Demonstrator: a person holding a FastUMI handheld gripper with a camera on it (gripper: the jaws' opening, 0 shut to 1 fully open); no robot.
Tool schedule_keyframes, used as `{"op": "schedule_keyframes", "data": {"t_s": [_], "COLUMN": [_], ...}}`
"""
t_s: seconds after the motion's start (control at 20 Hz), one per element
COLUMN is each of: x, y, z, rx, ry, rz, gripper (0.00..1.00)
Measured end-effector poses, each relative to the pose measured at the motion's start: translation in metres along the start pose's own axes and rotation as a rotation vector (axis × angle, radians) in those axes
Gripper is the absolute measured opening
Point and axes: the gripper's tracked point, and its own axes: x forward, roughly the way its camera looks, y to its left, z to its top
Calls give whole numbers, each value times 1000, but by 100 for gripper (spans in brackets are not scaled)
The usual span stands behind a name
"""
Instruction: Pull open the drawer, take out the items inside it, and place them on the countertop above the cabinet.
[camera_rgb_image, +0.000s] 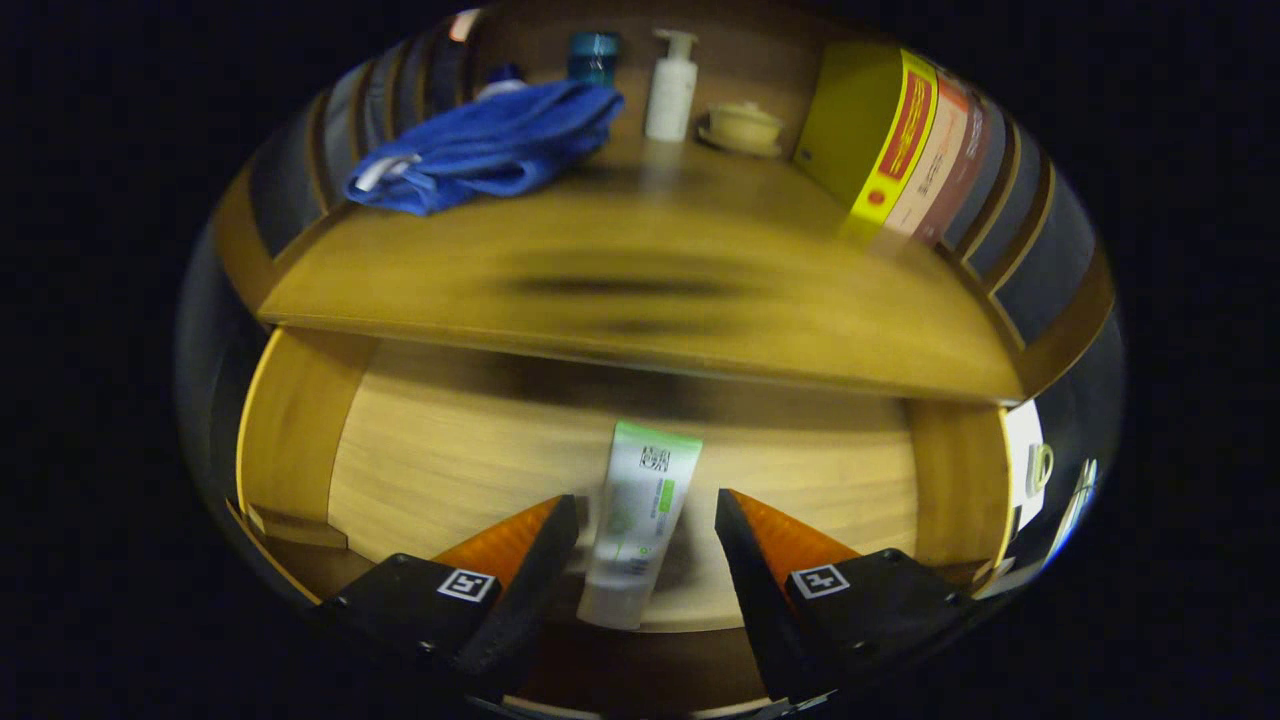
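Between the fingers of the gripper (646, 515) lies a tube (638, 520), white with a green end, resting on the pale wooden floor of the open drawer (450, 450). Its green end points away toward the back of the drawer and its other end lies nearest the camera, the whole tube leaning slightly off straight. The jaws stand wide: there is a clear gap on each side of the tube, and neither finger touches it. Both fingertips sit level with the tube's middle, one to either side. Wooden side walls close the drawer at left and right, and its front rim curves across below the tube. Above the drawer runs the countertop (640, 270), a broad wooden slab with a dark blurred shadow across its middle. On its far left a blue towel (490, 145) lies bunched and folded, a white tag showing at its near corner. Behind the towel, against the back wall, stands a small blue cup (594, 55), and just beside that a white pump bottle (671, 88) stands upright. Near the bottle, to its right, sits a small cream lidded dish (742, 127). At the countertop's right end a row of books (905, 145) stands upright, the nearest with a yellow cover and a red strip on its spine. Much of the scene is smeared with motion blur, so finer detail on the tube cannot be made out.
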Motion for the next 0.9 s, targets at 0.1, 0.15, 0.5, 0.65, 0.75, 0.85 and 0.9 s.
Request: {"op": "schedule_keyframes", "data": {"t_s": [0.1,0.15,0.5,0.65,0.75,0.85,0.9], "x": [4,6,5,-8,-17,-29,-37], "y": [5,8,9,13,12,11,11], "z": [-9,-11,-11,-6,-3,5,9], "rx": [23,27,56,37,14,10,17], "ry": [36,46,80,36,22,0,-12], "rz": [28,38,36,52,29,25,26], "gripper": [86,84,77,62,60,58,57]}}
